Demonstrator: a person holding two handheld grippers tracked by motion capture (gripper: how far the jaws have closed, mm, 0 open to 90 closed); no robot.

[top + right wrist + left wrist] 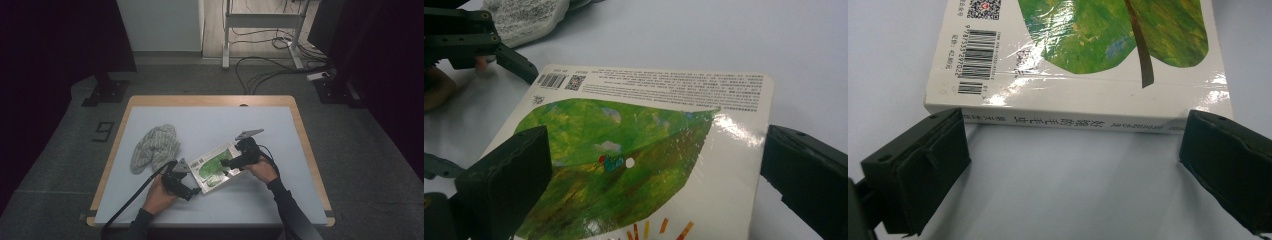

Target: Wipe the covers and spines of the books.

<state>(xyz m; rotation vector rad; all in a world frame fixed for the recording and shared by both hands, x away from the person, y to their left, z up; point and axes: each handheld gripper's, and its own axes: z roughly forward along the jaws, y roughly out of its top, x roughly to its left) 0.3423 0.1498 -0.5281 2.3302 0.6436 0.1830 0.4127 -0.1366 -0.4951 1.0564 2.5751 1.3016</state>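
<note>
Glossy white board book with a big green leaf on its cover (pixel 216 165) lies flat on the pale grey tabletop (pixel 215 125), barcode side up, just right of the grey-white knitted cloth bundle (pixel 154 146) and apart from it.

Left claw (pixel 190 176): at the book's near-left edge. Left gripper view looks straight at the spine (pixel 1063 120); both black jaws stand wide apart, one near each end of the spine, nothing between them. Open, not gripping. Can't tell whether the jaw tips touch the book.

Right claw (pixel 229 162): over the book's right side. Right gripper view has the leaf cover (pixel 624 165) between its two jaws, which are spread wide, one over the cover's left part and one off the book's right edge. Open, no grip on the book.

Person's left hand (pixel 159 196) sits toward the near edge from the book; right hand (pixel 263 170) is just right of it.

Left claw also shows in the right gripper view, at the book's barcode corner (pixel 489 47).
</note>
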